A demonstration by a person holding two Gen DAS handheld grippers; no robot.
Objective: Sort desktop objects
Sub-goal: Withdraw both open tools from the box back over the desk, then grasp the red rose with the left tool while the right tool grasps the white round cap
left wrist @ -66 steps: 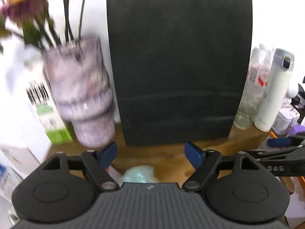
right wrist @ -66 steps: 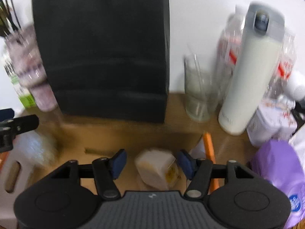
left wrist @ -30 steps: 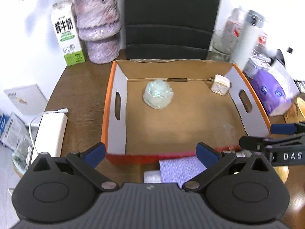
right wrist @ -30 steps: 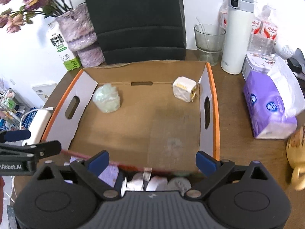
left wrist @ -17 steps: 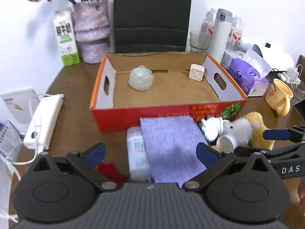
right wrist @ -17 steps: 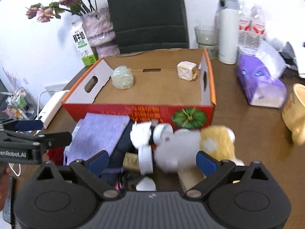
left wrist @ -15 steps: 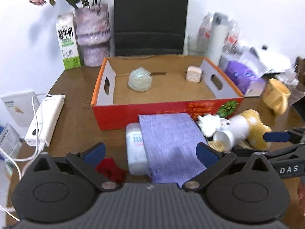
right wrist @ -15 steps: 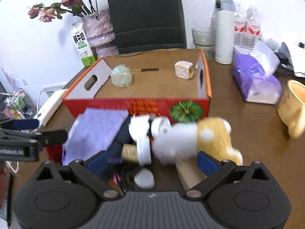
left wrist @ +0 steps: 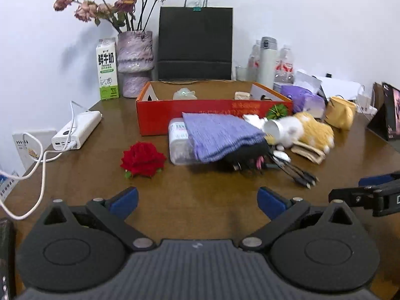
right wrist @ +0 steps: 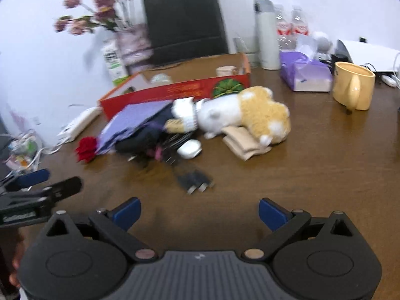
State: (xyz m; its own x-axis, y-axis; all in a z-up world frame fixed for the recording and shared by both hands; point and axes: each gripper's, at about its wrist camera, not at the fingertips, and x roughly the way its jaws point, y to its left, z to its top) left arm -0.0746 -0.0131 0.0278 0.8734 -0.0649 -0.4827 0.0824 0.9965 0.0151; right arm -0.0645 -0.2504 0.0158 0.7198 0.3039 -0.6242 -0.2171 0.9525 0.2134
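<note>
While both grippers, left (left wrist: 197,200) and right (right wrist: 198,211), hang released and empty, clutter (left wrist: 225,137) lies beside the box (left wrist: 160,115).

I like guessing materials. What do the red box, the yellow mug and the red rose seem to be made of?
Red box: printed cardboard, plain brown inside. Yellow mug: likely glazed ceramic, smooth with a slight sheen. Red rose: probably fabric, matte petals, though a real bloom can't be excluded.

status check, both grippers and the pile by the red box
Left gripper open, empty. Right gripper open, empty, short of the pile. Red box holds two small items; purple cloth, plush toy, red rose unsorted on the table. Path clear.
</note>
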